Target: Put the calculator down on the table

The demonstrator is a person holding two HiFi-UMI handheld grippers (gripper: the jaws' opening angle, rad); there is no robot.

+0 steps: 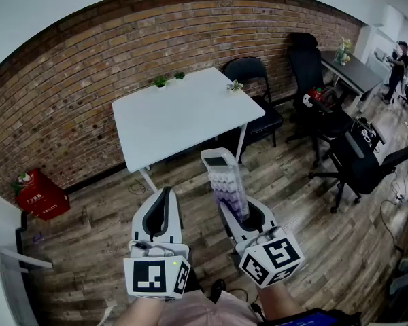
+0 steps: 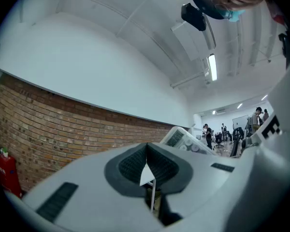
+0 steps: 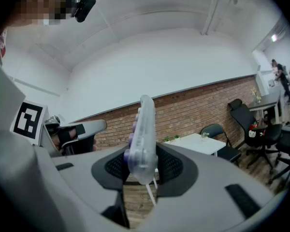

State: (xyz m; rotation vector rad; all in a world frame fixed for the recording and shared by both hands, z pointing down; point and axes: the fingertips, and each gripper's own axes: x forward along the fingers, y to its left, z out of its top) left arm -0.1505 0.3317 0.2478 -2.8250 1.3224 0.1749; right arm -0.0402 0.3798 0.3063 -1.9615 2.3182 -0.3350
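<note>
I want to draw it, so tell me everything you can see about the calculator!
The calculator is see-through plastic with purplish keys in rows and a dark screen at its far end. The right claw pinches its near end, so it sticks out forward in the air over the floor. It is not yet on the white table; nothing else touches it.

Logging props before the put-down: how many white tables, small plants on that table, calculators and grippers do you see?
White table: 1
Small plants: 3
Calculator: 1
Grippers, left gripper and right gripper: 2
Total: 7
</note>
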